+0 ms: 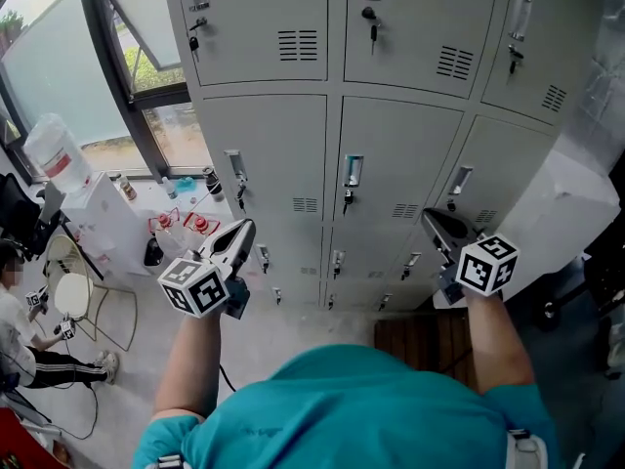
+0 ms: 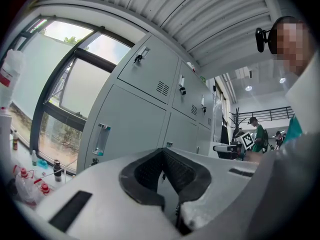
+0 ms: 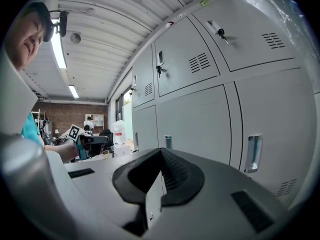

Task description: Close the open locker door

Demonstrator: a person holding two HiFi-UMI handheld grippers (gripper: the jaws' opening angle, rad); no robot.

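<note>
The person in the teal shirt (image 1: pixel 352 408) stands close before a bank of grey lockers (image 1: pixel 293 135) and holds both grippers out level toward it. The left gripper (image 1: pixel 244 227) points at the left column, low on the bank. Its jaws are brought right together with nothing between them — its own view shows the black pads (image 2: pixel 145 174) meeting at the tips, with locker front beyond. The right gripper (image 1: pixel 432 217) points at the right column at about the same height, and its jaws are likewise drawn together and empty. No view shows either gripper touching the metal. Each carries a marker cube near the hand (the left cube (image 1: pixel 200 286) and the right cube (image 1: pixel 488 264)).

Every door in view lies flush with the front of the bank, the middle door (image 1: pixel 391 164) between the two grippers among them — which one is the task's door cannot be told. Keys (image 1: pixel 371 27) hang in some of the locks.

Left of the lockers is a window (image 1: pixel 146 66). Nearer on that side a water bottle (image 1: pixel 57 154) stands upside down on a white dispenser (image 1: pixel 107 228), with a chair (image 1: pixel 73 296) near it. A second person (image 1: pixel 20 350) sits at the far left edge.
</note>
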